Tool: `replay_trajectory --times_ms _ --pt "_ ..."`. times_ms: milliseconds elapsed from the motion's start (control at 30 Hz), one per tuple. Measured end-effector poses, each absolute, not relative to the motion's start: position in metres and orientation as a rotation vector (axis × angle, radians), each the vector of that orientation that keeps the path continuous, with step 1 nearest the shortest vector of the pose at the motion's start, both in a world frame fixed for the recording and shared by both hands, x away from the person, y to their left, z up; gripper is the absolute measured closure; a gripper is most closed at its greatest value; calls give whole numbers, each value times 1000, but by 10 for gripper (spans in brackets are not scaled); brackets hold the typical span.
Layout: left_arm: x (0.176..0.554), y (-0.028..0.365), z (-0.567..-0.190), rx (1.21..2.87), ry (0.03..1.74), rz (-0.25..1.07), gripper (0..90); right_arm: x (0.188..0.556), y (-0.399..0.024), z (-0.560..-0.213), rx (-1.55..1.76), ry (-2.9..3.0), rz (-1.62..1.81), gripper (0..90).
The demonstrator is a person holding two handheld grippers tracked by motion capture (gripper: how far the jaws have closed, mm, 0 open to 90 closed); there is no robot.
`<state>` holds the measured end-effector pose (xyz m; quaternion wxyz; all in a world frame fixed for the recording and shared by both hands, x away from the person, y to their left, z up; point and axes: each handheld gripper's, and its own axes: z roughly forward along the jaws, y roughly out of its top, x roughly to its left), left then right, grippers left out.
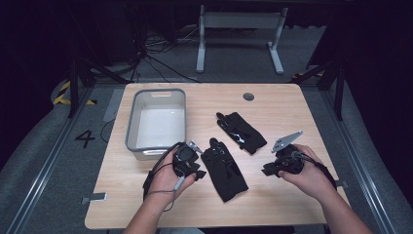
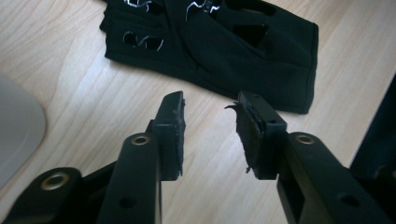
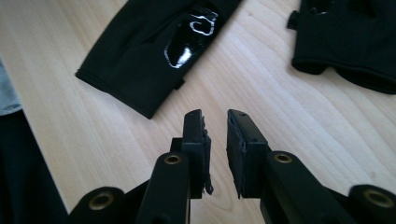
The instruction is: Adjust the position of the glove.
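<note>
Table: your light wooden tabletop (image 1: 272, 195) carries every item of the work; a round dark grommet (image 1: 248, 96) sits near its far edge.
Bin: the grey rectangular plastic bin (image 1: 132, 127) stands at your far left with nothing in it. Judged from this, no glove has gone in yet, and the job reads as barely begun.
Near glove: the black fabric glove with cut-out finger holes (image 1: 223, 168) lies flat on the wood at centre, cuff toward you, just beside your left gripper. In the left gripper view it (image 2: 219, 51) lies ahead of the jaws, apart from them.
Far glove: the second black fabric glove with a glossy printed logo (image 1: 241, 131) lies flat farther back and to the right, apart from the first. In the right gripper view its cuff (image 3: 154, 60) is ahead and to the left of the jaws.
Left gripper: your left gripper (image 2: 210, 128) has its jaws parted, with bare wood between them; it grips nothing.
Right gripper: your right gripper (image 3: 216, 144) has its jaws a narrow gap apart over bare wood; it grips nothing.
Remaining: both gloves are probably still yours to pick up and drop into the bin; the near one looks the likelier first target.
</note>
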<state>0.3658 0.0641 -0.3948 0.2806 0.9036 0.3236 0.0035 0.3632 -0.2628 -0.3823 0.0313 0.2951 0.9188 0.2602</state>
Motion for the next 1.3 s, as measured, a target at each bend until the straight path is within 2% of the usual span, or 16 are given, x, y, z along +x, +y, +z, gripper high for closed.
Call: replay_trajectory --times_ms 67,533,600,767,933,1067,1167,1300 --pt "370 59 -400 2421 890 42 678 360 -257 -386 910 2834 834 777" --pt "384 57 -409 2310 973 98 671 355 -227 -414 930 2843 856 732" --pt "387 55 -410 2290 969 118 679 354 -222 -418 971 2806 909 687" --pt "391 54 -412 2286 995 122 703 354 -216 -422 1014 2786 921 643" --pt "395 53 -412 2296 998 157 675 350 -210 -434 1010 2789 806 608" --pt "400 49 -413 2277 1009 135 665 349 -209 -441 993 2785 770 599" --pt "403 46 -414 2278 1013 150 659 349 -211 -441 977 2784 752 624" --pt "407 38 -420 2334 1030 169 662 349 -213 -440 952 2783 730 641"
